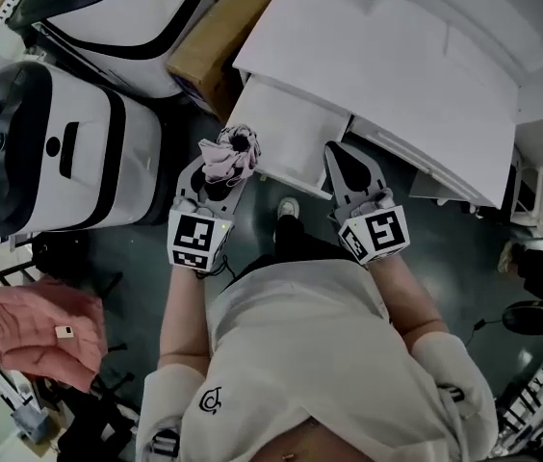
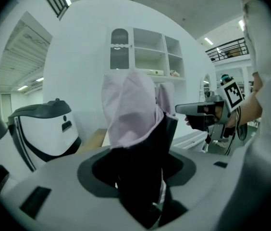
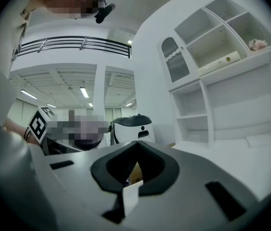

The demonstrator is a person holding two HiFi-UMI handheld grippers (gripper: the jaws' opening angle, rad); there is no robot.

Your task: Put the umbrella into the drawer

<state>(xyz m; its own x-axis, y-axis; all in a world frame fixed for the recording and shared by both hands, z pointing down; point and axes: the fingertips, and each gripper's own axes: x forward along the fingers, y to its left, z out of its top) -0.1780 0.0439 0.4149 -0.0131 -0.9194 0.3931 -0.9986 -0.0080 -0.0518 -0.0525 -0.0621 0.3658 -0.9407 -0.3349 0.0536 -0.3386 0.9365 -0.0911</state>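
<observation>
A folded umbrella (image 1: 231, 157), pale pink cloth over a black body, stands up between the jaws of my left gripper (image 1: 219, 169), which is shut on it. In the left gripper view the umbrella (image 2: 130, 114) fills the middle and hides what lies straight ahead of the left gripper (image 2: 138, 177). My right gripper (image 1: 341, 158) is held beside it, jaws together with nothing in them; the right gripper (image 3: 130, 170) looks the same in its own view. Both point at the white cabinet (image 1: 387, 56), whose low drawer part (image 1: 291, 128) juts toward me. I cannot tell whether it stands open.
Two white-and-black machines (image 1: 50, 152) (image 1: 127, 17) stand at the left, with a cardboard box (image 1: 219, 41) between them and the cabinet. A pink cloth (image 1: 45, 330) lies at the lower left. White wall shelves (image 3: 222, 71) rise ahead. My shoe (image 1: 288, 207) is on the dark floor.
</observation>
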